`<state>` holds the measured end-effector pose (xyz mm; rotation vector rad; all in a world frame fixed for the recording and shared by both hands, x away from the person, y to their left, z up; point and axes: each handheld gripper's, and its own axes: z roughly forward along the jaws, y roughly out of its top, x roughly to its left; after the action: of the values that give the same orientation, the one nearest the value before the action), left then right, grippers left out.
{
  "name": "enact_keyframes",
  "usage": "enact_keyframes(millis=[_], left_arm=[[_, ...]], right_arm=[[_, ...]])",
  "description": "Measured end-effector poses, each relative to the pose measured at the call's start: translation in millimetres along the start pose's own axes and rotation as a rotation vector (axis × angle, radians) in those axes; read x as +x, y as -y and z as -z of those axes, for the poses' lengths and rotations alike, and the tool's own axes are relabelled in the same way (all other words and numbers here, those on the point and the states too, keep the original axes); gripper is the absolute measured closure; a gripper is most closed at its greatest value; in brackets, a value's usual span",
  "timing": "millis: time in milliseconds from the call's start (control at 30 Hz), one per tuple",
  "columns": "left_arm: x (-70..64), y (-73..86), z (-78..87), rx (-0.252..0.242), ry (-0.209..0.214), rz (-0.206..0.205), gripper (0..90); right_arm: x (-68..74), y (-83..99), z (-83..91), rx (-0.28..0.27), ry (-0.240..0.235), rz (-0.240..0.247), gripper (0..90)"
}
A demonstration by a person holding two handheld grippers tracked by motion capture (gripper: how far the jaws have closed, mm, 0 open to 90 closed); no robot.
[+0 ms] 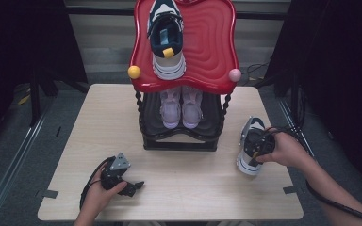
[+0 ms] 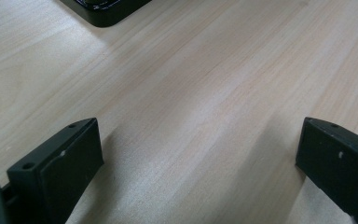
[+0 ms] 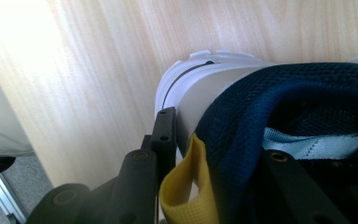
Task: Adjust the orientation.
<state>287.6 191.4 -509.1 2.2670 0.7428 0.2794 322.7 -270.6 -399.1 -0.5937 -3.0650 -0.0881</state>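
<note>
A navy and white sneaker (image 1: 250, 147) lies on the wooden table (image 1: 75, 141) at the right, heel toward me. My right gripper (image 1: 259, 149) is shut on its heel collar: in the right gripper view one jaw presses the white heel outside, the other sits inside the navy lining of the sneaker (image 3: 279, 107), beside its yellow pull tab (image 3: 186, 186). Its mate, another navy sneaker (image 1: 166, 40), rests on the red top shelf (image 1: 212, 47) of the rack. My left gripper (image 1: 134, 186) stands open low over bare wood at the front left, its fingers (image 2: 65, 163) wide apart.
A pair of pink sneakers (image 1: 181, 107) sits on the black lower shelf (image 1: 179, 139) of the rack at the table's middle back. A yellow knob (image 1: 134, 72) and a pink knob (image 1: 234, 75) cap the rack's posts. Dark curtains flank the table.
</note>
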Motion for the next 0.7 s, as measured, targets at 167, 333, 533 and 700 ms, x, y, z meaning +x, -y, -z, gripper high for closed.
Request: enact_keyframes(millis=[167, 333, 533, 700], left_arm=[[0.0, 0.0, -0.1, -0.001, 0.005, 0.002, 0.0], [0.1, 0.0, 0.0, -0.001, 0.002, 0.0, 0.0], [0.0, 0.0, 0.0, 0.0, 0.0, 0.0, 0.0], [0.1, -0.1, 0.2, 0.002, 0.002, -0.001, 0.0]], right_arm=[[0.2, -0.1, 10.6, -0.003, -0.006, 0.021, 68.8], [2.4, -2.8, 22.1, 0.004, 0.004, 0.029, 68.8], [5.3, -5.0, 34.8, 0.009, 0.018, 0.049, 68.8], [8.5, -5.1, 44.9, 0.003, 0.022, 0.061, 68.6]])
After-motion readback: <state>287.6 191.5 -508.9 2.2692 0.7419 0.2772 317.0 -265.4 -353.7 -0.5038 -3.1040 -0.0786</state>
